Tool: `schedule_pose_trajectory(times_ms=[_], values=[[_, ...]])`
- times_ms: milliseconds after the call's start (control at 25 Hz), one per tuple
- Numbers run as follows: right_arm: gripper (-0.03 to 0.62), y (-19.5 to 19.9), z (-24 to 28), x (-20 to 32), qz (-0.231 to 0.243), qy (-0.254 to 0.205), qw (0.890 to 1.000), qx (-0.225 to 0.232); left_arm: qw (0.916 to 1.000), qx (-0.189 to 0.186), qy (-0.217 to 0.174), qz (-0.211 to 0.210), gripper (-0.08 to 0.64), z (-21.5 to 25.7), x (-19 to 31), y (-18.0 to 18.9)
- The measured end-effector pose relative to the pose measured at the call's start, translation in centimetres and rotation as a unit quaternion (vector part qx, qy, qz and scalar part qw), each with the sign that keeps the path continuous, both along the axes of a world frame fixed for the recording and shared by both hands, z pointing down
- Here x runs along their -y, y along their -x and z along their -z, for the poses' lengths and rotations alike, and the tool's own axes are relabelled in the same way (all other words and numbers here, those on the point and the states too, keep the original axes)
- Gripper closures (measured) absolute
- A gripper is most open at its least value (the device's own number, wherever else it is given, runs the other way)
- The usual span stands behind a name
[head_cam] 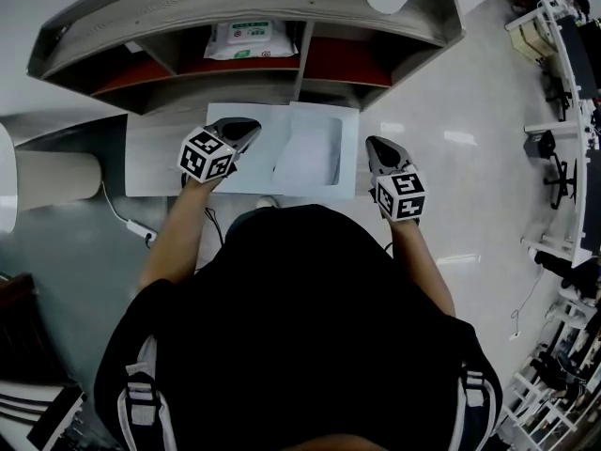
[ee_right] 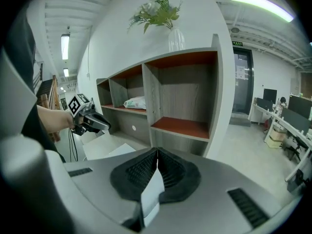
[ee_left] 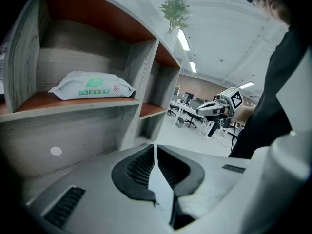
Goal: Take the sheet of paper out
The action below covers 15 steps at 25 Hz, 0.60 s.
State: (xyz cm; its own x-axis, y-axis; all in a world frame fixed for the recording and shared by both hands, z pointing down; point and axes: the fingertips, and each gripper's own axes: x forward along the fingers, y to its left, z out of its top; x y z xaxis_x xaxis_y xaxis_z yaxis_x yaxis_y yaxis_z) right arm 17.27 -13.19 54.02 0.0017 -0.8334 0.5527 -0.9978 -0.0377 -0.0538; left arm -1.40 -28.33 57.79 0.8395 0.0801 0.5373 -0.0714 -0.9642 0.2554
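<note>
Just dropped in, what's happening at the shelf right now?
A person holds the left gripper and right gripper by white paper lying on the desk below the shelf unit. Both pairs of jaws are closed, each on a thin white strip; whether that belongs to the sheet is unclear. The paper lies flat.

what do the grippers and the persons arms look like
The left gripper and right gripper match: smooth grey bodies tapering to a point, with black ribbed pads inside the jaws. Each carries a white cube printed with black square markers. The person wears a black short-sleeved top, leaving the forearms bare.
</note>
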Motion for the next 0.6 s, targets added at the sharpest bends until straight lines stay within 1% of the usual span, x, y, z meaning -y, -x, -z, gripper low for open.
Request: schedule_pose_trajectory(times_ms=[160,360,600], values=[[0.578,-0.1,-1.0,-0.4,-0.013,0.012,1.0,0.006,0.9997,0.021,0.006,-0.013,0.526,-2.5,-0.1,-0.2],[0.577,0.0,-2.2,-0.8,-0.02,0.024,0.999,0.011,0.9989,0.038,0.015,-0.022,0.526,-5.1,-0.1,-0.7],[0.578,0.1,-4.1,-1.2,-0.025,0.044,0.999,0.011,0.9963,0.068,0.019,-0.049,0.526,-7.7,-1.5,-1.1]])
